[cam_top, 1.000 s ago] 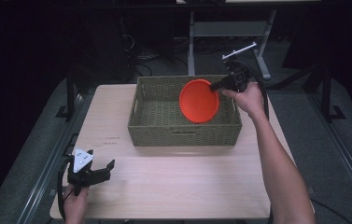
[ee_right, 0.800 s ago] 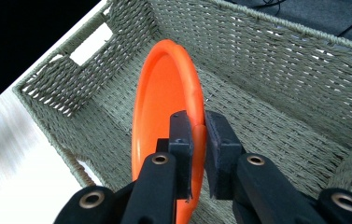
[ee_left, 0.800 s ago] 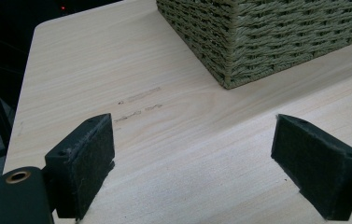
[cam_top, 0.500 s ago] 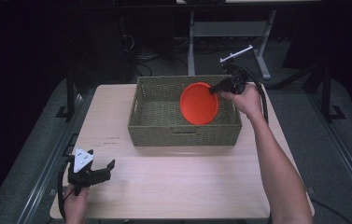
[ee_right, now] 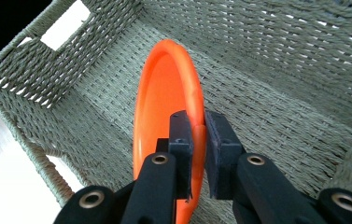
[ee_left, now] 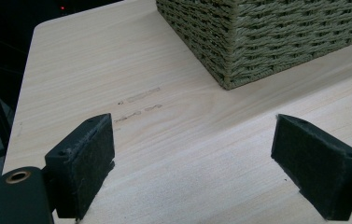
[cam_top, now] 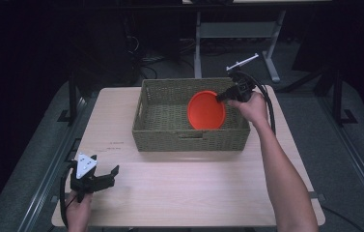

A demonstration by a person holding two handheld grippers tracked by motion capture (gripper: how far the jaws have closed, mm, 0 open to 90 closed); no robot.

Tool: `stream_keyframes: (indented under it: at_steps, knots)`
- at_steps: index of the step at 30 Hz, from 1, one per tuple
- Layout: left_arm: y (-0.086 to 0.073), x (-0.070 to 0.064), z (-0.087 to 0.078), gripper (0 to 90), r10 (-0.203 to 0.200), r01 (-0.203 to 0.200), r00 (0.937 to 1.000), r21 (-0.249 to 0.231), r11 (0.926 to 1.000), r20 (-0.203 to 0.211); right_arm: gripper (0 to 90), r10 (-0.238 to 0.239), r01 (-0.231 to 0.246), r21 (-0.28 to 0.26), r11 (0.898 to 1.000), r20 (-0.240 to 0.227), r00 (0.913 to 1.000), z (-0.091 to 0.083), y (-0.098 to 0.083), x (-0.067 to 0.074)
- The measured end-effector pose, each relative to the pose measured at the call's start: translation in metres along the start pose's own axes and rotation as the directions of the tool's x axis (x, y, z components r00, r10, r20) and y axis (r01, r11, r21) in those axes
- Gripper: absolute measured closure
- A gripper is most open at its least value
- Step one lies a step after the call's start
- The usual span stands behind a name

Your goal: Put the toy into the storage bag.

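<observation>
Dark room all around, with a pale wooden table [cam_top: 189,193] in the middle. Near its far edge sits a rectangular woven greenish wicker basket [cam_top: 189,137]. The right gripper [cam_top: 224,96] has its jaws pinched on the rim of a round orange plastic plate [cam_top: 206,110], holding it on edge inside the basket's right half, just off the woven floor. The left gripper [cam_top: 115,172] hangs at the table's near left corner, jaws spread wide with nothing between them.
</observation>
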State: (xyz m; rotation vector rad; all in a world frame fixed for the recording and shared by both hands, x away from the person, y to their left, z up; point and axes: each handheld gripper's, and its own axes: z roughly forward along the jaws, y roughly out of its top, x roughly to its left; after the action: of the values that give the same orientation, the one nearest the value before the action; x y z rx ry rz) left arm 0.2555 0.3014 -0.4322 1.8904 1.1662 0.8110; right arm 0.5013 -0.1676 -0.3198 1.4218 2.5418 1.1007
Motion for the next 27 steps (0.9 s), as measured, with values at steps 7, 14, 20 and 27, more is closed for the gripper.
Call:
stream_keyframes:
  at_steps: [7,14,20,27]
  knots:
    - [0.000,0.000,-0.001,12.8,-0.001,0.001,1.0000,0.003,1.0000,0.001,81.3,0.021,-0.021,0.008,1.000,-0.009,0.9997,0.012,-0.006,-0.001]
    - [0.000,0.000,0.000,12.8,0.000,0.000,1.0000,0.003,1.0000,0.002,81.2,0.021,-0.021,0.038,0.999,-0.011,0.9997,0.022,-0.008,-0.002]
    - [0.000,0.000,-0.001,12.8,-0.005,0.005,1.0000,0.001,1.0000,-0.001,80.9,0.011,-0.011,0.067,0.998,0.000,0.9999,0.029,-0.009,-0.001]
    - [0.000,0.000,-0.001,12.8,-0.002,0.002,1.0000,0.004,1.0000,0.001,80.4,0.005,-0.006,0.086,0.996,0.011,0.9999,0.032,-0.010,-0.001]
